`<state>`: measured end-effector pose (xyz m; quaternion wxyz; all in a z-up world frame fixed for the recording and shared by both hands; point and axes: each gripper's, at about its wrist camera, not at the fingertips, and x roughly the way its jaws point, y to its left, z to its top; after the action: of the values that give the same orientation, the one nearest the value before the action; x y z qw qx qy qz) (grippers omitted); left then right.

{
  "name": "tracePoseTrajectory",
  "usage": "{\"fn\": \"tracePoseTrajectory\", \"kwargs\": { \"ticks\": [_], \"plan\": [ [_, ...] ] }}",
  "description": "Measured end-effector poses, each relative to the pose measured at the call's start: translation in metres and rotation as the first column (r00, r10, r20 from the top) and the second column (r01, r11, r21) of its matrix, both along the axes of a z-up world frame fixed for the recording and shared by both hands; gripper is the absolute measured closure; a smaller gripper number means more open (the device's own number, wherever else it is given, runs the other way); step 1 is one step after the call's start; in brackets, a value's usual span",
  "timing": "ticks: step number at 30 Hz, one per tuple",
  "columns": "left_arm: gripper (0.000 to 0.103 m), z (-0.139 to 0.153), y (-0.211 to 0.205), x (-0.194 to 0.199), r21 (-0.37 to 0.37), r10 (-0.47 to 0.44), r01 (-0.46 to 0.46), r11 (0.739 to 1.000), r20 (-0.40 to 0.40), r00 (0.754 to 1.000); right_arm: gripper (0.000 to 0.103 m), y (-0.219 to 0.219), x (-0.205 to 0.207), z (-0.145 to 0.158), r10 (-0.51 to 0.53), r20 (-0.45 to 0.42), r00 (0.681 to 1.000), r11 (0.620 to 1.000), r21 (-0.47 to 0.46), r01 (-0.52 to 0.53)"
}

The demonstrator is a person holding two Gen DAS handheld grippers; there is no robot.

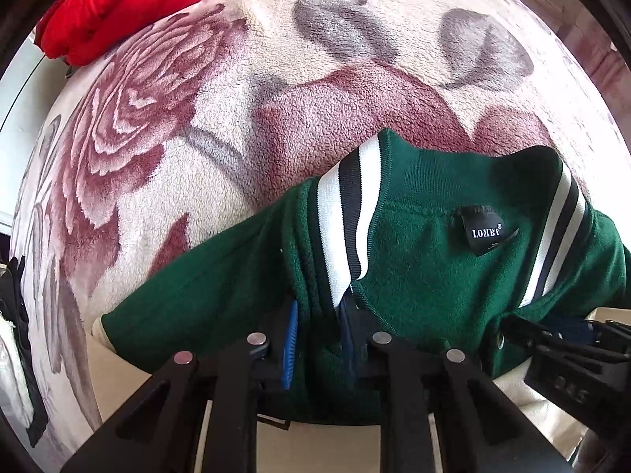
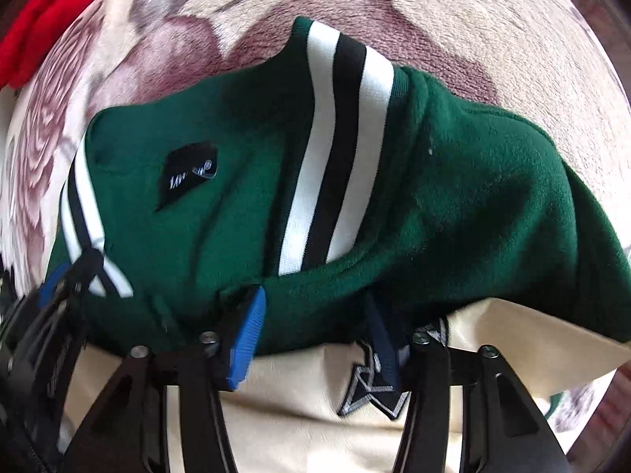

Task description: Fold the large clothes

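Left wrist view: a green jacket (image 1: 434,276) with a white-and-black striped collar (image 1: 347,228) is seen lying on a floral fleece blanket (image 1: 236,118). A black neck label (image 1: 483,230) is shown inside the collar. The left gripper (image 1: 317,339) is seen with its blue pads (image 1: 291,347) drawn close together, clamped on the green fabric just beside the collar's left stripe. Cream-coloured fabric (image 1: 339,445) is visible below the green edge. A red garment (image 1: 118,4) is noted at the blanket's far upper left, well apart from the jacket. The right gripper (image 1: 568,335) is partly seen at the right edge, at the jacket's other collar side; its jaw state cannot be told from here.

Right wrist view: the picture is slightly blurred. The jacket (image 2: 453,197) is seen bunched up, collar stripe (image 2: 335,149) running upward. The right gripper (image 2: 315,339) is seen with pads (image 2: 246,343) apart; the green hem lies between them, not pressed. A dark embroidered patch (image 2: 378,394) is seen on the cream panel (image 2: 295,414) beneath. The left gripper (image 2: 59,287) appears at the left edge, on the striped collar.
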<state>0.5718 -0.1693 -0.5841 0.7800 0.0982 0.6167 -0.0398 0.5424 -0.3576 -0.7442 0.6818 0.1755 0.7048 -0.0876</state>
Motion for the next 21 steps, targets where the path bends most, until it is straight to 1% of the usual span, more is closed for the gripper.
{"fn": "tracePoseTrajectory", "kwargs": {
  "ticks": [1,2,4,8,11,14,18,19,21],
  "plan": [
    [0.087,0.0,0.0,0.0,0.0,0.0,0.0,1.0,0.001,1.0,0.069,0.004,0.001,0.0,0.017,0.001,1.0,1.0,-0.013,-0.017],
    [0.087,0.001,0.0,0.0,0.001,-0.001,0.001,1.0,0.002,1.0,0.083,0.014,0.005,0.003,0.039,0.007,0.999,0.999,-0.034,-0.039],
    [0.087,0.003,0.0,-0.001,0.001,-0.001,0.001,1.0,0.003,1.0,0.096,0.023,0.006,0.01,0.049,0.021,0.999,0.996,-0.075,-0.047],
    [0.087,0.007,0.0,0.0,-0.015,0.002,-0.002,1.0,0.002,1.0,0.099,0.018,-0.001,0.02,-0.03,0.08,0.996,0.999,-0.029,0.032],
    [0.087,0.007,0.0,0.002,-0.017,0.006,-0.006,1.0,-0.001,1.0,0.099,0.02,0.001,0.027,-0.056,0.108,0.993,0.998,-0.007,0.057],
    [0.087,0.002,-0.001,0.006,-0.02,0.027,-0.027,0.999,-0.012,1.0,0.1,0.016,0.006,0.026,-0.086,0.105,0.991,0.996,0.023,0.084],
    [0.087,-0.003,-0.002,0.012,-0.022,0.049,-0.05,0.999,-0.023,0.999,0.1,0.019,0.024,0.023,-0.093,0.098,0.991,0.996,0.013,0.092],
    [0.087,-0.005,-0.003,0.013,-0.018,0.05,-0.05,0.999,-0.024,0.998,0.1,0.013,0.026,0.016,-0.095,0.097,0.991,0.996,0.011,0.094],
    [0.087,-0.006,-0.004,0.014,-0.011,0.049,-0.05,0.999,-0.022,0.999,0.1,0.019,0.032,0.014,-0.083,0.093,0.992,0.996,-0.01,0.084]
  ]
}}
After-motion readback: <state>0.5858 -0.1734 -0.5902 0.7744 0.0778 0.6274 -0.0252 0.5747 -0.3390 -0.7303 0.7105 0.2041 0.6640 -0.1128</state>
